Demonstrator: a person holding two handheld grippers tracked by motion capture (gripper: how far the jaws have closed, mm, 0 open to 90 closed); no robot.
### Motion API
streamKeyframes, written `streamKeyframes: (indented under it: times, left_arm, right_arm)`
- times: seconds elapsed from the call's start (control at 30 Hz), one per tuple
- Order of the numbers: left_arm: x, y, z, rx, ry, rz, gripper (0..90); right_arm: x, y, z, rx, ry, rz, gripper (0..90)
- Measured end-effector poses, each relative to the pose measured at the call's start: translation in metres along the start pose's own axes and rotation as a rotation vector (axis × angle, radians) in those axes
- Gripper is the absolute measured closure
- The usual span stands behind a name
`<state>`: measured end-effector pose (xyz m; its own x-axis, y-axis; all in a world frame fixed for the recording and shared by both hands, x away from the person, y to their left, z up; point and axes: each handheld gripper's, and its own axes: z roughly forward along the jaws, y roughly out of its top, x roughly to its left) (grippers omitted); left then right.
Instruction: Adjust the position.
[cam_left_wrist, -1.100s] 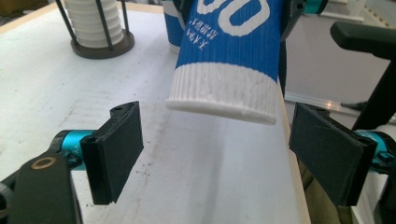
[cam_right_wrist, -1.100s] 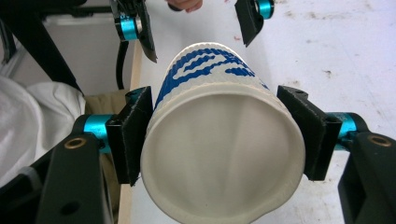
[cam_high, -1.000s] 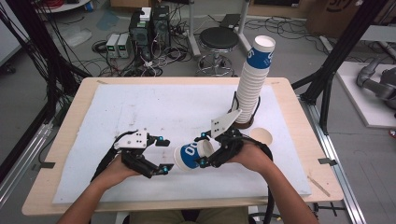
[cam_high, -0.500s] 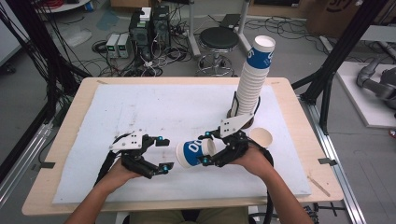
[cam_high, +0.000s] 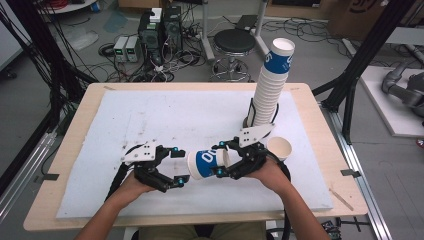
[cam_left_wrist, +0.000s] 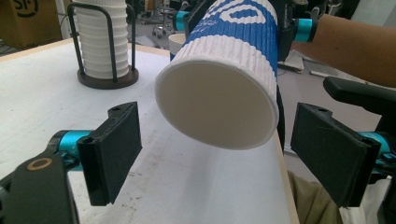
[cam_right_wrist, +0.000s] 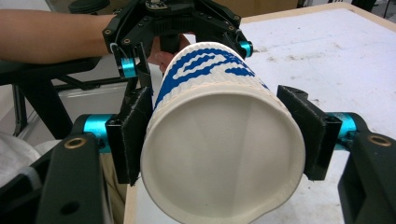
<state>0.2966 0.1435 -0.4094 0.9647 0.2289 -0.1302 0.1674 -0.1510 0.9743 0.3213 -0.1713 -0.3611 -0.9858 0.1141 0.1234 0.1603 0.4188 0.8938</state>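
Note:
A blue-and-white paper cup (cam_high: 205, 162) lies on its side in the air over the table's front. My right gripper (cam_high: 221, 160) is shut on it near the rim, with the pads (cam_right_wrist: 135, 126) pressed on both sides of the cup (cam_right_wrist: 219, 154), whose mouth faces this camera. My left gripper (cam_high: 177, 166) faces the cup's base (cam_left_wrist: 217, 107). Its jaws have just been opening, and both pads (cam_left_wrist: 112, 149) stand clear of the base that sits between them.
A tall stack of cups (cam_high: 270, 85) leans in a wire holder (cam_left_wrist: 105, 77) at the back right of the white mat (cam_high: 150, 120). One cup (cam_high: 279, 147) stands upright right of my right hand. The table's front edge is close under both forearms.
The left jaws have spread wider and come off the cup's base. The cup stays in the right gripper, and both hands have hardly shifted.

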Motion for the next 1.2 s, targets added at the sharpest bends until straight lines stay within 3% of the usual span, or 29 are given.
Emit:
streamKeyframes:
  times: [0.3,0.5,0.9,1.2]
  left_arm:
    - [0.0,0.002,0.003,-0.021,-0.016,0.007,16.3]
    - [0.001,0.002,0.006,-0.056,-0.034,-0.012,16.1]
    - [0.001,0.0,0.015,-0.035,-0.065,-0.039,15.7]
    - [0.002,0.001,0.012,-0.034,-0.071,-0.004,22.7]
  right_arm:
    - [-0.001,-0.002,0.003,-0.024,0.015,0.011,30.8]
    - [-0.001,-0.002,0.003,-0.048,0.031,0.016,30.8]
    - [-0.001,-0.001,0.008,-0.075,0.063,0.015,30.9]
    - [-0.002,-0.001,0.01,-0.079,0.072,0.022,31.4]
